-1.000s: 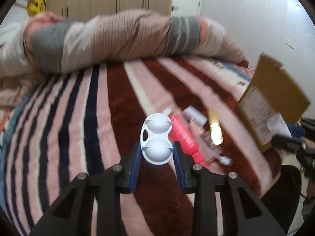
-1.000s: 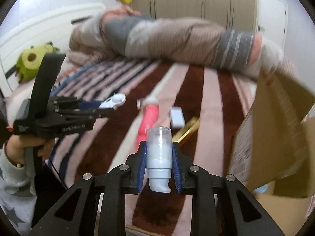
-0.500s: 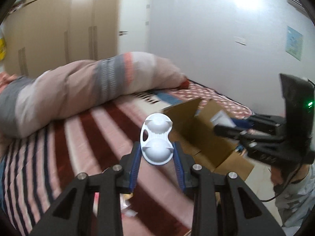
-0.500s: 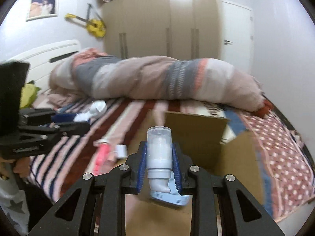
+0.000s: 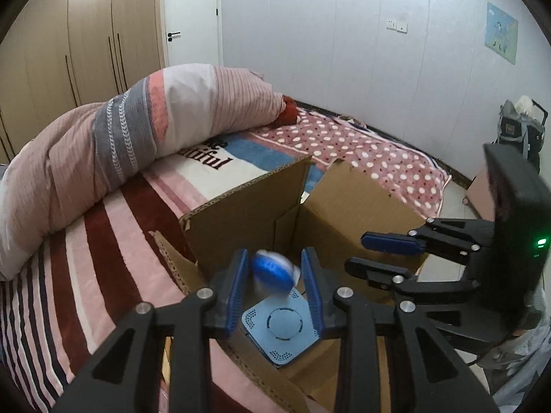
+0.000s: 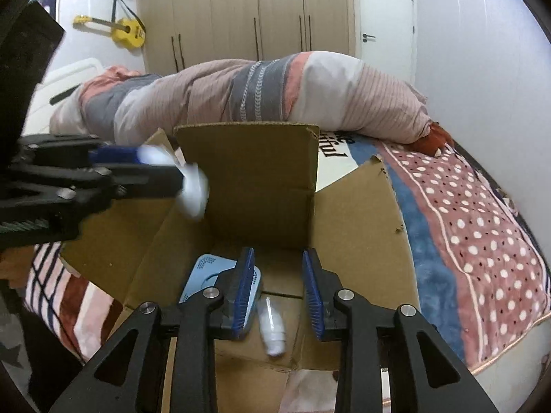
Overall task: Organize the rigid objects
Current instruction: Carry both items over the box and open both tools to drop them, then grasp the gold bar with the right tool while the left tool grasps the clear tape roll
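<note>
Both grippers swung off the bed to over the cardboard box. Right gripper: fingers just opened, nothing between them; its white bottle lies in the box beside the blue device. Left gripper: fingers slack around the blurred white-blue case, apparently dropping. I can't see what's left on the bed.

Bedroom, white walls; tan wardrobe, white door, striped bed, yellow guitar

White bottle lies on its side on the cardboard box floor, beside a flat blue device (blurred white-blue piece above the box).
</note>
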`<state>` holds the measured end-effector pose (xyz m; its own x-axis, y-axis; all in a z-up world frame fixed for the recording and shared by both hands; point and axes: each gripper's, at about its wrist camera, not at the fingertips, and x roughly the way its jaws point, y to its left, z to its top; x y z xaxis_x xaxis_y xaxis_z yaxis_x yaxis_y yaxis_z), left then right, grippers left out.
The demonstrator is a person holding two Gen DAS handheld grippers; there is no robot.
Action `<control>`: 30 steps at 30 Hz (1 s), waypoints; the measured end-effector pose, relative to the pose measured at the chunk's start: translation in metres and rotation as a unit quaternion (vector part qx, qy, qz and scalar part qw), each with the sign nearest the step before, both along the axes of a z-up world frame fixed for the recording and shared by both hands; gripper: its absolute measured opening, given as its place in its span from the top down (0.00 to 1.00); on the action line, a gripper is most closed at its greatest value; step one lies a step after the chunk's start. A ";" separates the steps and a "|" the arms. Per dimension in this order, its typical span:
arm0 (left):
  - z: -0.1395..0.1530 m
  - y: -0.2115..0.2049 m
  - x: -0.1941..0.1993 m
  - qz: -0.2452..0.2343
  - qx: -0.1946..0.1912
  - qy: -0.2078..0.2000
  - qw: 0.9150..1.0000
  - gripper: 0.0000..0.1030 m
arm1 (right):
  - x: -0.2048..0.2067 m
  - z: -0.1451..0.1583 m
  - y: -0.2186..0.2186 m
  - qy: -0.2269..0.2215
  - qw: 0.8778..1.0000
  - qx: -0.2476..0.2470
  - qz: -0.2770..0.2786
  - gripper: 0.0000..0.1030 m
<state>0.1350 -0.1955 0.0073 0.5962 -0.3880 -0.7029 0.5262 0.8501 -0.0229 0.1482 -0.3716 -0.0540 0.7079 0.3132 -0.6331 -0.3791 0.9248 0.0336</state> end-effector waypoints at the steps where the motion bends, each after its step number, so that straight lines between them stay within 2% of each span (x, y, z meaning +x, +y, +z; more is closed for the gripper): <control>1: -0.001 -0.002 0.001 0.002 0.003 0.000 1.000 0.72 | 0.000 0.001 0.000 -0.002 1.000 0.003 0.003 0.76; 6: -0.001 0.005 0.007 0.013 0.000 -0.002 1.000 0.69 | -0.005 0.004 0.006 -0.009 1.000 0.005 0.018 0.75; 10: 0.011 0.030 -0.003 0.037 -0.027 -0.021 0.999 0.48 | -0.012 0.011 0.014 -0.012 0.999 0.007 0.037 0.75; 15: 0.028 0.082 -0.023 0.088 -0.027 -0.059 0.994 0.36 | -0.030 0.031 0.035 -0.033 0.996 0.027 0.075 0.75; 18: 0.030 0.125 -0.038 0.127 -0.026 -0.070 0.989 0.28 | -0.043 0.044 0.058 -0.039 0.993 0.039 0.101 0.75; 19: 0.028 0.135 -0.042 0.137 -0.022 -0.071 0.988 0.28 | -0.049 0.048 0.069 -0.041 0.992 0.041 0.111 0.75; 24: -0.003 0.199 -0.061 0.192 -0.023 -0.051 0.980 0.28 | -0.069 0.052 0.128 -0.028 0.984 0.049 0.166 0.75; 26: -0.020 0.217 -0.065 0.209 -0.026 -0.038 0.977 0.28 | -0.073 0.044 0.159 -0.013 0.982 0.041 0.185 0.75; 30: -0.056 0.243 -0.063 0.226 -0.032 -0.012 0.973 0.28 | -0.071 0.015 0.205 0.022 0.982 0.015 0.187 0.75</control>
